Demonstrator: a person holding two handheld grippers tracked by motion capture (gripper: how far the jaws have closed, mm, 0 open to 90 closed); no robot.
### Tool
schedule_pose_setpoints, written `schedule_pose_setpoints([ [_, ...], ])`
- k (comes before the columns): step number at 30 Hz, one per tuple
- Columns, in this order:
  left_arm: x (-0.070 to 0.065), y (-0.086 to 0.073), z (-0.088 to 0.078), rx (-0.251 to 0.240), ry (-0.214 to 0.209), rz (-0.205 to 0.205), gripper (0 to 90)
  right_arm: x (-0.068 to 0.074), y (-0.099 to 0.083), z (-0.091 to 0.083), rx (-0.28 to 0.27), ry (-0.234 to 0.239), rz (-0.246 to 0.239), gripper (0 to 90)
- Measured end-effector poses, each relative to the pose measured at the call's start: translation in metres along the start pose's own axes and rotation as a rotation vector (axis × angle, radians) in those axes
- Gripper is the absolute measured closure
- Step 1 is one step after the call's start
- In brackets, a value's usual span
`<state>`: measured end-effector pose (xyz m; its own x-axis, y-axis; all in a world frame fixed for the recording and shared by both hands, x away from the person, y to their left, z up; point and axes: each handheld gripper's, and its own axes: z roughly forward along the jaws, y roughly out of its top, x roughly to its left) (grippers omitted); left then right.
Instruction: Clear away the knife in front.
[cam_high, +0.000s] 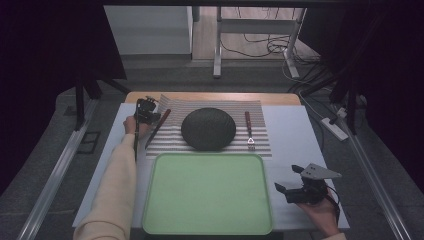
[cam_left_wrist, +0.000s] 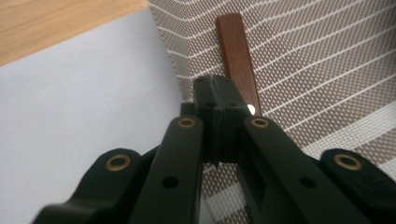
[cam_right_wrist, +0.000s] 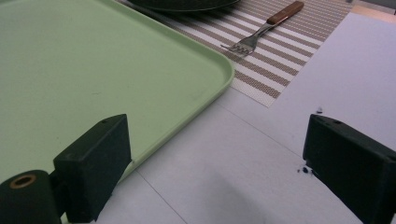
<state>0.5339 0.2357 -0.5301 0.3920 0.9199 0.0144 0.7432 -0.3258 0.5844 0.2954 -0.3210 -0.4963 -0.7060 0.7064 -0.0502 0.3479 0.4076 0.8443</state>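
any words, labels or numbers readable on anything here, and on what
None can be read.
The green tray, the dark plate, the striped placemat, the fork and the knife handle show no print.
Both grippers, left and right, show plain black jaws with no marking.

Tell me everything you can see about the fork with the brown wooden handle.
The fork with the brown wooden handle lies flat on the striped woven placemat, just right of the dark round plate and apart from it. Its handle looks like reddish-brown wood and points away from the person; the shiny metal neck and tines point toward the pale green tray, stopping short of its rim. Nothing grips it; only the placemat touches it.
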Motion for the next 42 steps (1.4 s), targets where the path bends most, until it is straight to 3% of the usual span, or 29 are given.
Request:
schedule_pose_setpoints([
  [5, -0.006, 0.001, 0.002, 0.003, -0.021, 0.020, 88.8, -0.001, -0.001, -0.001, 0.003, 0.001, 0.006, 7.8],
  [9, -0.020, 0.004, 0.000, 0.019, -0.070, 0.073, 88.8, -0.001, -0.001, -0.001, 0.002, 0.001, 0.006, 7.9],
  [14, -0.033, 0.003, -0.001, 0.016, -0.101, 0.110, 88.7, -0.001, -0.001, -0.001, 0.002, 0.002, 0.006, 7.8],
  [25, -0.038, 0.003, -0.007, 0.019, -0.105, 0.137, 87.1, -0.001, 0.000, 0.002, 0.003, 0.005, 0.005, 7.8],
  [27, -0.037, 0.005, -0.012, 0.006, -0.099, 0.144, 78.8, -0.002, 0.001, 0.002, 0.004, 0.007, 0.005, 7.9],
  [32, -0.031, 0.008, -0.033, 0.003, -0.097, 0.130, 38.8, -0.002, 0.000, 0.002, 0.000, 0.009, 0.005, 7.8],
  [37, -0.028, 0.008, -0.043, 0.028, -0.127, 0.151, 29.2, -0.001, 0.001, 0.002, 0.000, 0.009, 0.005, 7.8],
  [38, -0.028, 0.009, -0.046, 0.062, -0.153, 0.172, 26.8, -0.001, 0.001, 0.002, 0.002, 0.011, 0.004, 7.9],
  [42, -0.031, 0.010, -0.048, 0.108, -0.169, 0.205, 24.2, -0.001, 0.001, 0.003, 0.004, 0.003, 0.004, 7.8],
])
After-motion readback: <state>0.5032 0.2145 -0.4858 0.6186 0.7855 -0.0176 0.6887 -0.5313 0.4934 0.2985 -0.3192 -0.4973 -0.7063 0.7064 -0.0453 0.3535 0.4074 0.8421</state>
